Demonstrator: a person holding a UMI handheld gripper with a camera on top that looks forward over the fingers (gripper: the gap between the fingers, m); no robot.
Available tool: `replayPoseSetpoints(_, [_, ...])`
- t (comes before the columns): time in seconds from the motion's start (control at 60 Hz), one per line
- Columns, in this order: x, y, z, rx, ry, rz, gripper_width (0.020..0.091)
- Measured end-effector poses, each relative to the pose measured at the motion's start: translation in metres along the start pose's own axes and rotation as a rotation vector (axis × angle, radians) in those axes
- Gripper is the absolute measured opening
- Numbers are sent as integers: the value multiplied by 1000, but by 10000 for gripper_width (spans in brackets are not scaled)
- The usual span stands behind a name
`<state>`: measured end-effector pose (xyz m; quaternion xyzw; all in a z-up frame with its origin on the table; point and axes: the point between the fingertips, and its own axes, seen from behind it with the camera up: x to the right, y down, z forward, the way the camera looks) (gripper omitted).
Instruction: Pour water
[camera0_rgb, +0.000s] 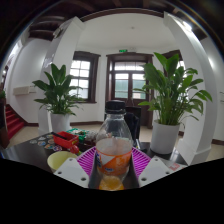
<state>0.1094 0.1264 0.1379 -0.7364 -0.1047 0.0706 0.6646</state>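
A clear plastic bottle (114, 132) with an orange label stands upright between my fingers, its neck and cap rising above them. My gripper (114, 153) is shut on the bottle, and the purple pads (87, 160) press on its two sides at label height. Below the bottle, between the finger bases, an orange-yellow patch (111, 183) shows; I cannot tell whether it is the bottle's base or something under it. A yellow bowl (60, 158) sits on the dark table (30, 155) just left of my left finger.
Red items (72, 139) lie on the table behind the bowl. A black box (124, 108) stands behind the bottle. Potted plants in white pots stand at left (58, 100) and right (168, 100). Windows and a door line the far wall.
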Motion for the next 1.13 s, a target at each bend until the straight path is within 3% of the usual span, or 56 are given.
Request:
replayPoseSetpoints(0.05, [2, 7, -4, -36, 16, 11, 580])
replayPoseSetpoints(0.067, [3, 9, -6, -46, 22, 17, 647])
replayPoseSetpoints(0.1, [3, 11, -11, -55, 30, 27, 729])
replayPoseSetpoints(0.117, [2, 10, -14, -55, 31, 31, 724])
replayPoseSetpoints(0.133, [1, 10, -15, -53, 32, 35, 789])
replayPoseSetpoints(0.2, [2, 10, -33, -57, 54, 51, 869])
replayPoseSetpoints(0.433, [-7, 31, -120, -123, 175, 106, 855])
replayPoseSetpoints(0.6, [-22, 22, -167, -140, 221, 151, 858])
replayPoseSetpoints(0.883, [-48, -24, -214, -87, 215, 140, 854])
replayPoseSetpoints(1.133, [-61, -40, -235, -64, 212, 130, 852])
